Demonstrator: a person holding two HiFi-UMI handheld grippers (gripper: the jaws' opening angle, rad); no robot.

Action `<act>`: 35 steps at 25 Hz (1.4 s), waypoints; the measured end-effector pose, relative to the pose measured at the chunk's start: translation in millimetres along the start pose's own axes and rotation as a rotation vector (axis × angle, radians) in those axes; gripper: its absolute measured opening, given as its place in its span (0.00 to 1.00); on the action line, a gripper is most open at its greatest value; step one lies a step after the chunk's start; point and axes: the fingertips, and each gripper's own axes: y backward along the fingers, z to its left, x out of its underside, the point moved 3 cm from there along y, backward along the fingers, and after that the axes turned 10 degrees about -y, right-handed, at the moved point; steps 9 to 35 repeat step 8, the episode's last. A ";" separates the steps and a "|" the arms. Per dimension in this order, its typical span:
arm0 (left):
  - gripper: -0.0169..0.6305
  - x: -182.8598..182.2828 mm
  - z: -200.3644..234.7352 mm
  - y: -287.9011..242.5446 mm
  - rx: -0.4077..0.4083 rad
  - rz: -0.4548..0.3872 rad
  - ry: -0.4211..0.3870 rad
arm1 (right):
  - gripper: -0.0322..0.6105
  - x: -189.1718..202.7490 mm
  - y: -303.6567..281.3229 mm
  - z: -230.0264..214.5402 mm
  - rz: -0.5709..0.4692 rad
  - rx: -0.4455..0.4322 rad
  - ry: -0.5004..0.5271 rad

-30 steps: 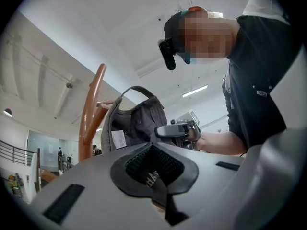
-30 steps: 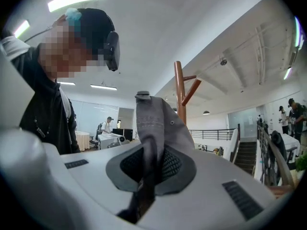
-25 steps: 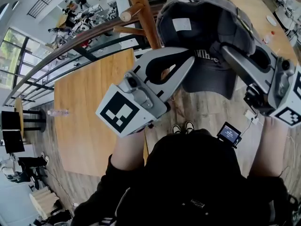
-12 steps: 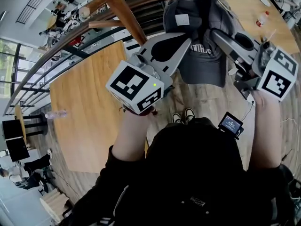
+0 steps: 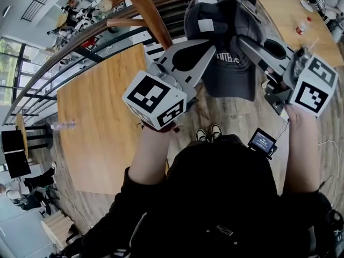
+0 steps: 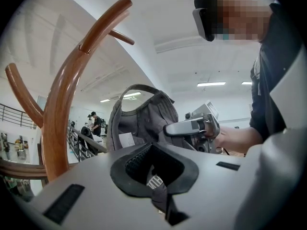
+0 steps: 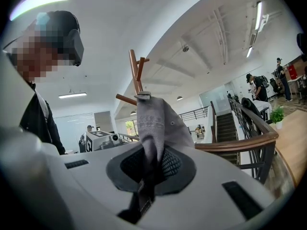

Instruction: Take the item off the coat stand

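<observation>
A dark grey cap [image 5: 228, 42] hangs between my two grippers, apart from the wooden coat stand [image 5: 145, 12] at upper left. My left gripper [image 5: 210, 51] is shut on the cap's edge from the left. My right gripper [image 5: 243, 41] is shut on the cap from the right. In the left gripper view the cap [image 6: 139, 116] rises from the pinched jaws [image 6: 152, 176], with the stand's post [image 6: 60, 109] to the left and the right gripper [image 6: 192, 127] beyond. In the right gripper view cap fabric [image 7: 153, 121] stands pinched in the jaws [image 7: 147, 176], the coat stand [image 7: 135, 73] behind it.
A large wooden table [image 5: 102, 122] lies below at left with a water bottle [image 5: 62, 125] by its edge. A curved railing [image 5: 80, 42] runs behind the stand. A second table [image 5: 293, 9] with a bottle is at upper right. A small screen device [image 5: 262, 142] sits by my shoes.
Both grippers have come down with the cap still pinched, and both have rolled, turning their marker cubes. The cap now sits farther from the stand's pegs.
</observation>
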 end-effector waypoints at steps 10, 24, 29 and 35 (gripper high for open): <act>0.03 -0.1 -16.0 4.1 -0.007 0.014 0.027 | 0.09 5.7 10.1 7.0 0.020 0.011 -0.003; 0.03 -0.1 -16.0 4.1 -0.007 0.014 0.027 | 0.09 5.7 10.1 7.0 0.020 0.011 -0.003; 0.03 -0.1 -16.0 4.1 -0.007 0.014 0.027 | 0.09 5.7 10.1 7.0 0.020 0.011 -0.003; 0.03 -0.1 -16.0 4.1 -0.007 0.014 0.027 | 0.09 5.7 10.1 7.0 0.020 0.011 -0.003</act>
